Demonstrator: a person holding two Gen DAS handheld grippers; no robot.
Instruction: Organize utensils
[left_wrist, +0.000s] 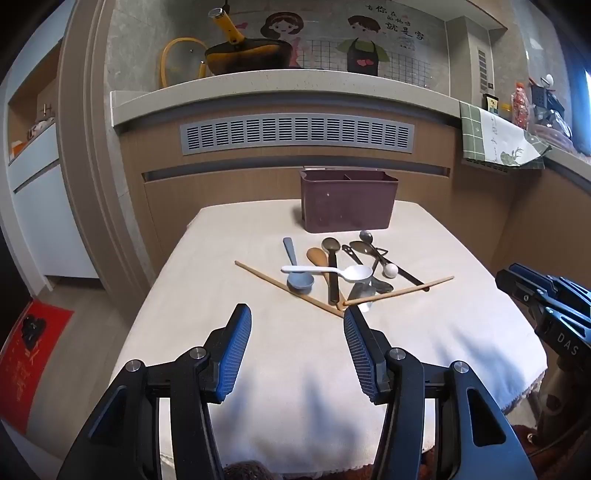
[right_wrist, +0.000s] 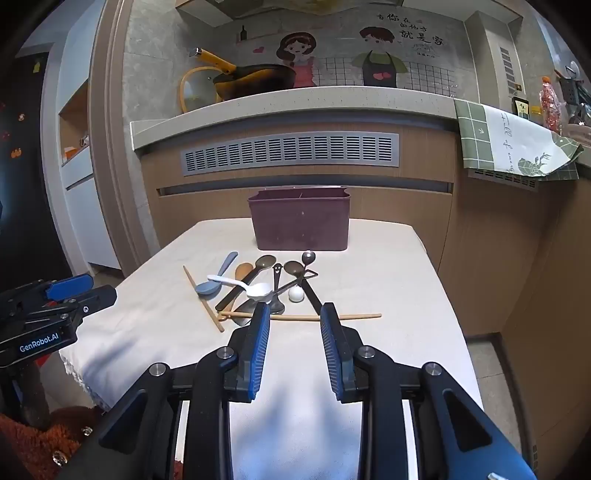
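A dark maroon utensil holder (left_wrist: 349, 201) (right_wrist: 300, 219) with two compartments stands at the table's far side. In front of it lies a pile of utensils: a grey-blue spoon (left_wrist: 297, 273) (right_wrist: 214, 280), a white plastic spoon (left_wrist: 334, 272) (right_wrist: 240, 284), a wooden spoon (left_wrist: 317, 256), dark metal spoons (left_wrist: 330, 245) and two wooden chopsticks (left_wrist: 280, 286) (right_wrist: 306, 316). My left gripper (left_wrist: 297, 319) is open and empty, just short of the pile. My right gripper (right_wrist: 295, 314) is open and empty, its tips at the near chopstick.
The table has a white cloth (left_wrist: 258, 350). A counter ledge (left_wrist: 280, 88) behind holds a yellow-handled pan (left_wrist: 243, 55) and a green checked towel (left_wrist: 495, 136). A red mat (left_wrist: 29, 354) lies on the floor at left.
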